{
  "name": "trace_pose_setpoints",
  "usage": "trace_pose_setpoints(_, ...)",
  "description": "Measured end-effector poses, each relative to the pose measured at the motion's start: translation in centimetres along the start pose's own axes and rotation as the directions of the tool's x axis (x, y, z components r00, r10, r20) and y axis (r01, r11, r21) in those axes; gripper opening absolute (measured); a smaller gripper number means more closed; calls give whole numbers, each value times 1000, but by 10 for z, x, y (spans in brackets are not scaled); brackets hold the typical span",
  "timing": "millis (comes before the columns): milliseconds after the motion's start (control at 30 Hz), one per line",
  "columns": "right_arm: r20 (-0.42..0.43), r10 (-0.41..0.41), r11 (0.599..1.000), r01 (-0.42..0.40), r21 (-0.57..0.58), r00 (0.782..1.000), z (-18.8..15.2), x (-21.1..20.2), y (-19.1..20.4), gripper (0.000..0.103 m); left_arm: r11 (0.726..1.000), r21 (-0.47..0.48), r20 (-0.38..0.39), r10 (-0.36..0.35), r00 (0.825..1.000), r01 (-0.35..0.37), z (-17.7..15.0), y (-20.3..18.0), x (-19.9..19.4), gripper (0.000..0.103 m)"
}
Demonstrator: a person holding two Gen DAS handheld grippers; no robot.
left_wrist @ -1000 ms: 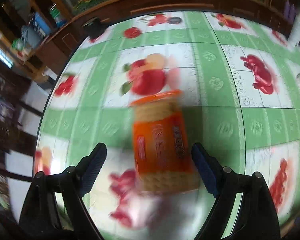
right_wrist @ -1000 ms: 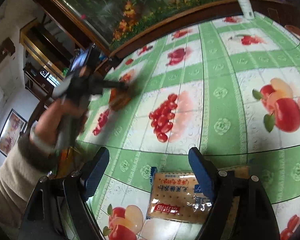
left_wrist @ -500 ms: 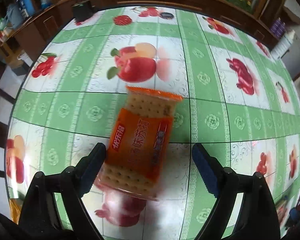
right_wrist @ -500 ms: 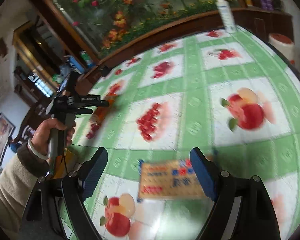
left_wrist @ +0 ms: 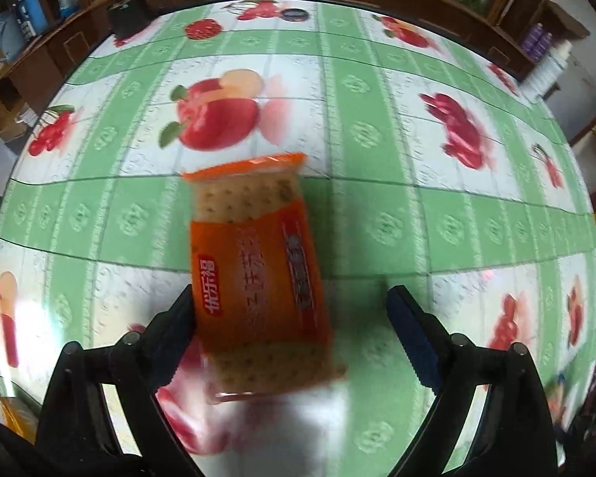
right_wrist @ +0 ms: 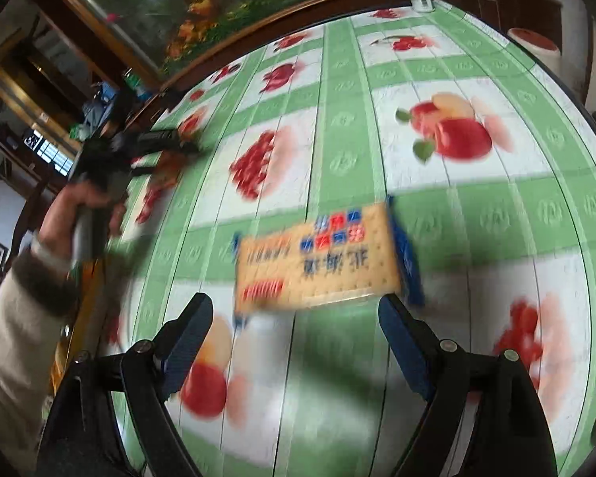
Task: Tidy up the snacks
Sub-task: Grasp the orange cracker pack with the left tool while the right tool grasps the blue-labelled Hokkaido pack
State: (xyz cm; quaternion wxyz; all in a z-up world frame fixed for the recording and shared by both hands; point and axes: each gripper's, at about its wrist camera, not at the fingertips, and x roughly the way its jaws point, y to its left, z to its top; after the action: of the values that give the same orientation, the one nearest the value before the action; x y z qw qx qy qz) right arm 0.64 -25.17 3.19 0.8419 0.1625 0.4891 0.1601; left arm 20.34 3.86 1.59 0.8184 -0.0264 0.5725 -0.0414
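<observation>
Table [left_wrist: 377,127]: covered in a green-and-white check cloth printed with apples and cherries; its near edge was cut off behind the gripper bodies in both views.
Person's sleeve [right_wrist: 16,330]: cream, at the left edge of the right wrist view, smeared by blur and partly out of frame.
Orange cracker pack [left_wrist: 258,278]: lay on the cloth between the left gripper's fingers, long axis pointing away; its near end was blurred and its print only partly readable. Its left edge met the left finger in the picture; whether they touched could not be told.
Blue cracker pack [right_wrist: 318,262]: lay crosswise on the cloth just beyond the right fingertips, lettering too smeared to read.
Left gripper [left_wrist: 290,314]: jaws wide and just opening further, pack between them, right pad clear of it.
Right gripper [right_wrist: 294,314]: jaws wide apart, just opening further, nothing between them.
</observation>
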Motion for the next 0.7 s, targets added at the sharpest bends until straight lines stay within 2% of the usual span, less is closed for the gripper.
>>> trace_pose_setpoints(133,-3,-79,996,79,-41,997,38,27,7,87,999,25,-8,-20,1000,20,-9,-10,-3,93)
trace_pose_setpoints(233,-11,-147,985,146,-89,989,56,46,22,87,999,10,-20,-42,999,42,-14,-12,-6,93)
trace_pose_setpoints(333,-3,-206,967,203,-155,979,44,52,37,88,998,17,-30,-53,998,54,-15,-14,-7,93)
trace_pose_setpoints(433,3,-277,948,274,-162,961,34,58,36,88,999,18,-25,-33,999,33,-11,-16,-4,93)
trace_pose_setpoints(500,34,-286,941,287,-182,958,30,59,38,88,1000,8,-23,-28,999,28,-11,-17,-4,93)
trace_pose_setpoints(533,40,-277,939,280,-202,960,29,60,40,84,1000,1,-21,-28,999,28,-11,-17,-4,93)
trace_pose_setpoints(567,55,-280,931,286,-226,958,26,60,42,74,1000,-9,-12,-25,1000,25,-11,-16,-5,90)
trace_pose_setpoints(600,68,-288,923,296,-244,955,25,60,45,73,1000,-16,2,-3,1000,3,-11,-16,-6,72)
trace_pose_setpoints(633,73,-285,923,294,-250,956,24,60,46,72,999,-19,22,33,999,-32,-11,-15,-9,68)
trace_pose_setpoints(667,74,-277,925,287,-250,958,23,59,45,70,999,-29,22,24,999,-24,-11,-12,-10,61)
trace_pose_setpoints(700,73,-270,928,280,-246,960,23,57,44,69,999,-42,28,10,1000,-9,-12,-9,-11,60)
